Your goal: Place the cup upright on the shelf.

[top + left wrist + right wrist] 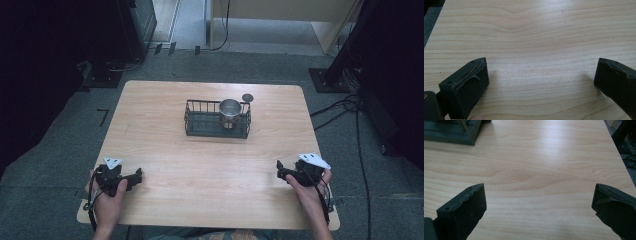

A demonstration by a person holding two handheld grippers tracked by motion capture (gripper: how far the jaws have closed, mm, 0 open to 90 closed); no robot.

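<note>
High view: cup (230, 112) stands upright in the basket (200, 125), mid-table, well apart from my left gripper (135, 177) and right gripper (281, 171). Steel, probably light, stiff, slippery; I'd grab the rim. Left gripper view: jaws wide, empty. Right gripper view: same, basket corner (451, 131) ahead.

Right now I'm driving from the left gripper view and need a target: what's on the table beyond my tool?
Observer: A black wire basket sits mid-width on the table, toward its far edge.
Operator: Anything in it?
Observer: A metal cup stands upright in its right end.
Operator: And the right tool?
Observer: The right tool is open and holds nothing, near the table's right front corner.
</note>
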